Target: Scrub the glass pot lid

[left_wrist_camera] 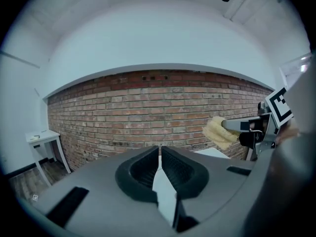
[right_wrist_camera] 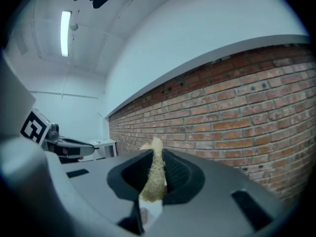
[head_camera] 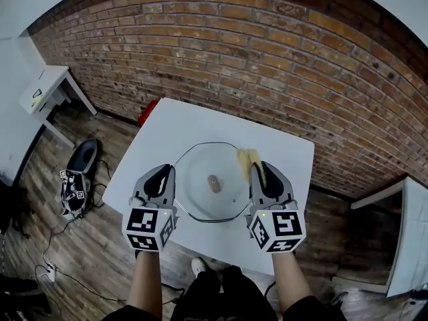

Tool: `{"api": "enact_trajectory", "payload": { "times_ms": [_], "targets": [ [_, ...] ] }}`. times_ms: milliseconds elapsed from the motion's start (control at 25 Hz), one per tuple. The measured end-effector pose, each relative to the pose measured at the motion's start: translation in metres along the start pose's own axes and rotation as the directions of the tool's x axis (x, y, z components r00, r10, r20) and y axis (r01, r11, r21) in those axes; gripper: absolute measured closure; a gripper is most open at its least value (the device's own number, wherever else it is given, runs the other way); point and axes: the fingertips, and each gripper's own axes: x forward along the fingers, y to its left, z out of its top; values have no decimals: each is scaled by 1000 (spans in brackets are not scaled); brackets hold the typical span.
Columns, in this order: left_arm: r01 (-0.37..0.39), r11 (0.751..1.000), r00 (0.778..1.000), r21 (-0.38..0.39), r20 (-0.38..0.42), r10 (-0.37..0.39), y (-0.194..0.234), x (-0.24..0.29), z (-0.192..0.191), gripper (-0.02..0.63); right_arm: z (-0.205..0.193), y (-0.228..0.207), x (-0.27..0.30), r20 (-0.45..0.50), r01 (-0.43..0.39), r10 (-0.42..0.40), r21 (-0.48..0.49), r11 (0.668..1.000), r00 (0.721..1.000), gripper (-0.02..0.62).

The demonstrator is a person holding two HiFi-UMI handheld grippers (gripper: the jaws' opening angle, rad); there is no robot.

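A round glass pot lid [head_camera: 200, 199] with a brown knob [head_camera: 214, 183] lies flat in the middle of the white table [head_camera: 167, 122]. My left gripper [head_camera: 164, 174] hovers at the lid's left rim, shut with nothing between its jaws, which meet in the left gripper view [left_wrist_camera: 160, 154]. At the lid's right rim my right gripper [head_camera: 262, 169] is shut on a yellow sponge [head_camera: 247, 158], and the sponge [right_wrist_camera: 155, 169] stands pinched between the pads. The sponge [left_wrist_camera: 218, 131] also shows at the right of the left gripper view. Both gripper cameras look at the brick wall, not the lid.
A brick wall [head_camera: 267, 59] runs behind the table. A red object [head_camera: 148, 110] sits on the floor by the table's far left corner. A small white side table [head_camera: 43, 92] stands at the left. A black device [head_camera: 80, 172] and cables lie on the wooden floor. White furniture [head_camera: 408, 233] stands at the right.
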Motion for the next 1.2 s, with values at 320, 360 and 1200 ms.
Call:
{"api": "enact_trajectory", "payload": {
  "times_ms": [320,360,1200],
  "targets": [
    [1,998,995,-61,-101,-7,0,15,-62,583,-57,-3,13,-101,-6,8,20,1000,995,538],
    [-1,998,994,-67,-113,-7,0,16,-70,583,-65,-3,13,-114,-7,10,23,1000,993,538],
    [-53,989,965,-141,-262,14,15,25,-141,581,-109,0,27,-185,-18,22,24,1000,982,538]
  ]
}}
